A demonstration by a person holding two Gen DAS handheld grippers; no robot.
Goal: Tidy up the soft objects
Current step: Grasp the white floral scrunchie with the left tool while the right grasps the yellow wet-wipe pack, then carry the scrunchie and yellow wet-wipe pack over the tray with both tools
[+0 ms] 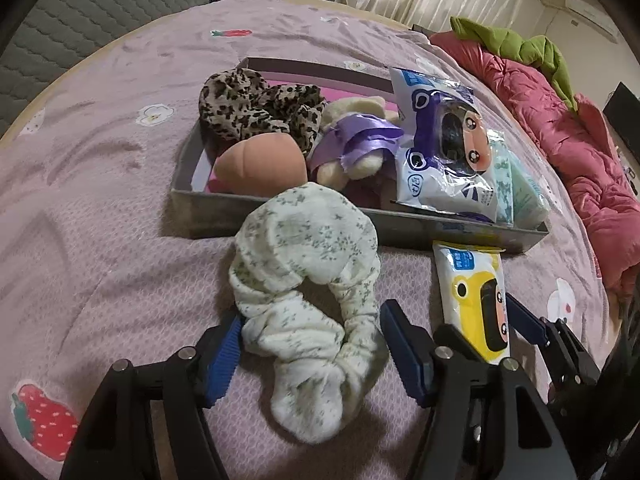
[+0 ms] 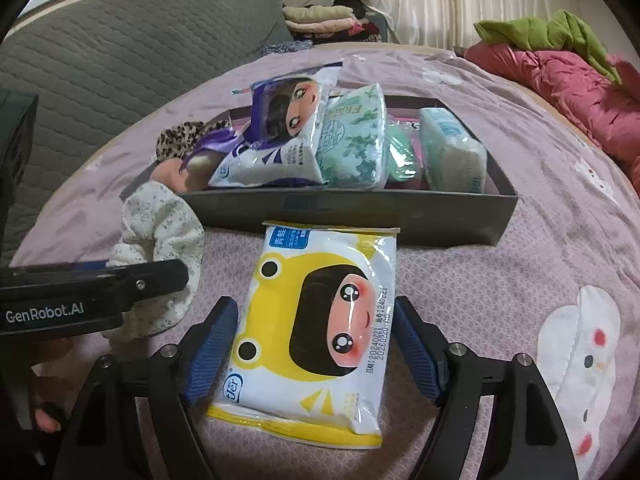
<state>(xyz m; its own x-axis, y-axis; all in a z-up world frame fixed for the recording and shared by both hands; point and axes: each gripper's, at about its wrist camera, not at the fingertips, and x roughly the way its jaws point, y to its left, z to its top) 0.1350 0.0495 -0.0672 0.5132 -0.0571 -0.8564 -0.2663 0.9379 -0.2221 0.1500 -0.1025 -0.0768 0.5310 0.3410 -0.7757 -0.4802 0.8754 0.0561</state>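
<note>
Grippers both gape for a grab: left gripper (image 1: 310,354) straddles the scrunchie (image 1: 308,280); right gripper (image 2: 316,354) straddles the tissue pack (image 2: 316,328), bound for the box (image 2: 348,210).

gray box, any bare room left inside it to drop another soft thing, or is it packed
The gray box is crowded: leopard scarf, plush toy and blue tissue pack fill most of it. One bare strip shows along the far wall behind the scarf. Outside, the bedspread left of the box is free.
</note>
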